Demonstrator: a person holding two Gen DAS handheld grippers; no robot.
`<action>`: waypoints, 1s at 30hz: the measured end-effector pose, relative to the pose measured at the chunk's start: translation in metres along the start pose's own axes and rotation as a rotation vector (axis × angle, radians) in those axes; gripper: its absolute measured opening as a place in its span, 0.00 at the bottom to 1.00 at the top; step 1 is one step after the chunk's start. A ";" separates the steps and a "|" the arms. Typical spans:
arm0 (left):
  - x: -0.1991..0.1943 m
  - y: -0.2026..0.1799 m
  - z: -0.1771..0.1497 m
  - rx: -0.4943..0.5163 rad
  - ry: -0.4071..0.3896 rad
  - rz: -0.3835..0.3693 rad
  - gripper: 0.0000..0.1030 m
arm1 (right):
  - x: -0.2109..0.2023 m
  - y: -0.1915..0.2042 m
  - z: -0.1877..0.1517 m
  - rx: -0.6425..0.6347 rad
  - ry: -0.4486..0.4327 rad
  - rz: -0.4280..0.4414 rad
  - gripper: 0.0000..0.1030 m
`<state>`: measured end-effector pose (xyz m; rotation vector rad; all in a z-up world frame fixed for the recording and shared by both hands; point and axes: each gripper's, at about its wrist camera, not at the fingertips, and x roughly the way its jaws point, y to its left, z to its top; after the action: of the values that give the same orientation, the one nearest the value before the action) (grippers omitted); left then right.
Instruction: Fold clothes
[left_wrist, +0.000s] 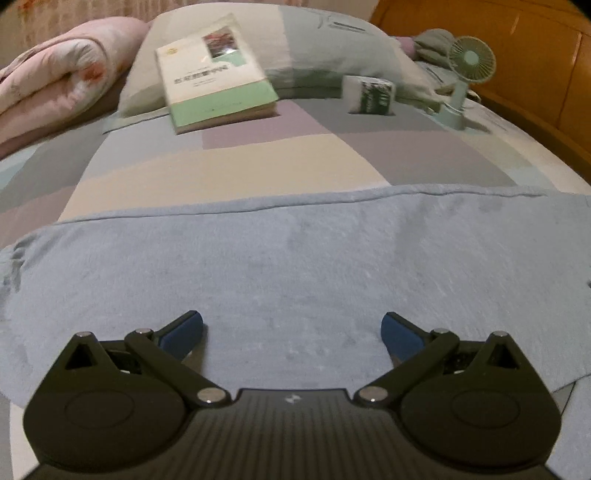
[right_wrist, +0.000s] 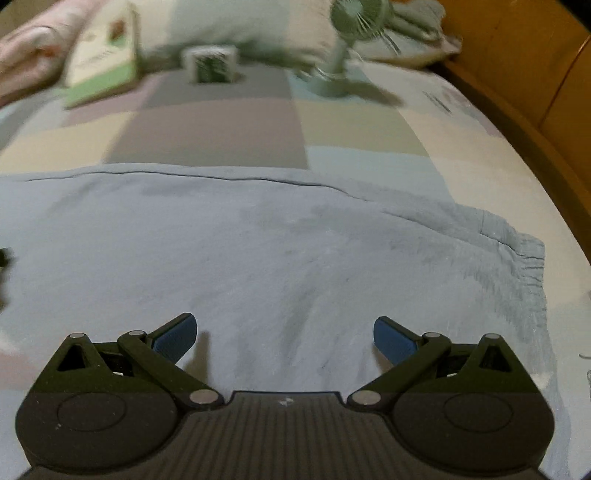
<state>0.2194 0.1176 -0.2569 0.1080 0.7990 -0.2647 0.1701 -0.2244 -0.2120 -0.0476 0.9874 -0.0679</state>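
- Both grippers hang with jaws spread wide and empty: the left gripper (left_wrist: 291, 326) and the right gripper (right_wrist: 285, 330) each hover just above the pale blue cotton garment (left_wrist: 295, 258).
- That garment lies flat across the patchwork bed (left_wrist: 229, 166), its straight hem on the far side and a gathered elastic edge (right_wrist: 532, 266) at its right end.
- Beyond the garment sit a green-and-white paperback book (left_wrist: 218, 77), a small tissue pack (left_wrist: 367, 94) and a mint desk fan (left_wrist: 467, 70).
- Judged next: pinch matching near corners through every layer, lift evenly, and lay them square on the far hem without dragging.
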 end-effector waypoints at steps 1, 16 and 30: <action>-0.001 0.001 0.000 -0.003 -0.001 0.010 0.99 | 0.011 -0.005 0.006 0.013 0.015 -0.018 1.00; -0.008 0.008 0.005 -0.022 -0.029 0.040 0.99 | 0.049 -0.101 0.057 0.288 0.061 -0.060 1.00; -0.010 0.013 0.006 -0.032 -0.037 0.045 0.99 | 0.071 -0.134 0.064 0.339 0.070 -0.047 1.00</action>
<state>0.2202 0.1310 -0.2451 0.0908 0.7628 -0.2106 0.2580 -0.3628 -0.2262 0.2442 1.0330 -0.2808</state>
